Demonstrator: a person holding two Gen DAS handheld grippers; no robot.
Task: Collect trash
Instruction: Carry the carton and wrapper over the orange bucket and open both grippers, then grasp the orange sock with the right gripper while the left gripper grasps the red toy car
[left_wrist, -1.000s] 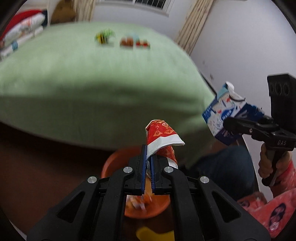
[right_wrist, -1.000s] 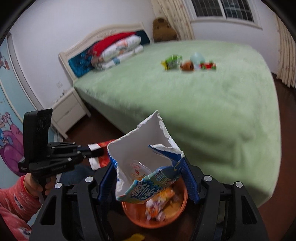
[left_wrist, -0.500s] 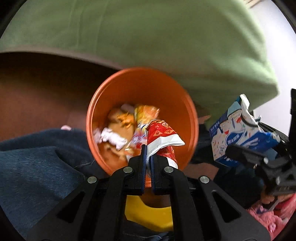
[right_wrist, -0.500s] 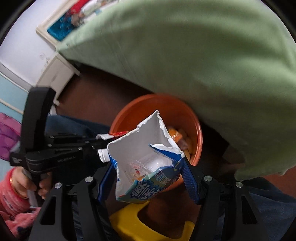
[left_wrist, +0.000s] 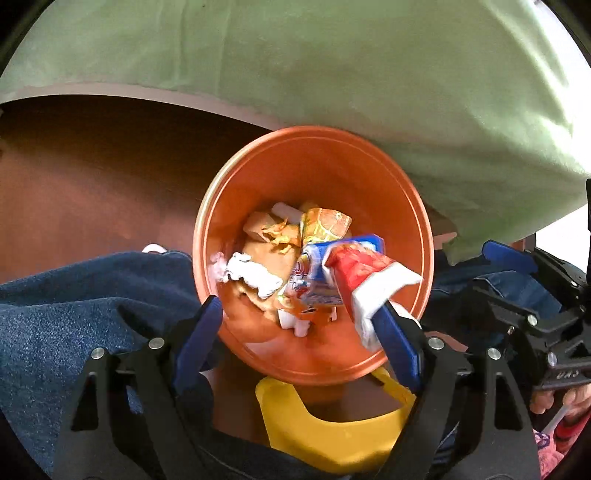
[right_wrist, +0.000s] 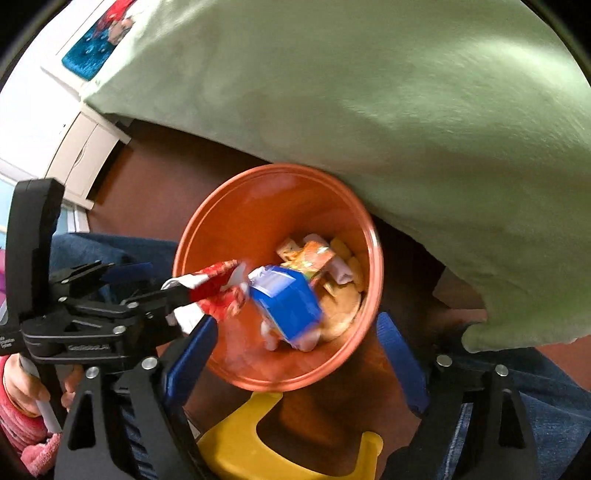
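Observation:
An orange bin (left_wrist: 303, 166) (right_wrist: 258, 206) stands on the floor by the bed, holding several wrappers. My left gripper (left_wrist: 299, 341) (right_wrist: 155, 282) hangs over its near rim and its jaws are opening. The red and white wrapper (left_wrist: 365, 280) (right_wrist: 218, 291) is loose between them and leans on the right finger. My right gripper (right_wrist: 295, 362) (left_wrist: 517, 280) is also opening above the bin, with nothing between its fingers. The blue and white carton (right_wrist: 288, 306) (left_wrist: 321, 277) lies blurred inside the bin on top of the other trash.
A green bedspread (left_wrist: 369, 74) overhangs the bin's far side. A yellow stool (left_wrist: 325, 424) (right_wrist: 258, 443) sits just below the bin. A person's jeans-clad legs (left_wrist: 74, 314) flank it. A white nightstand (right_wrist: 85, 155) stands at the far left on the dark wood floor (left_wrist: 92, 177).
Both grippers came down over the bin and opened. The blue carton left the right gripper and dropped into the bin. The red wrapper is released and leans on one left finger.

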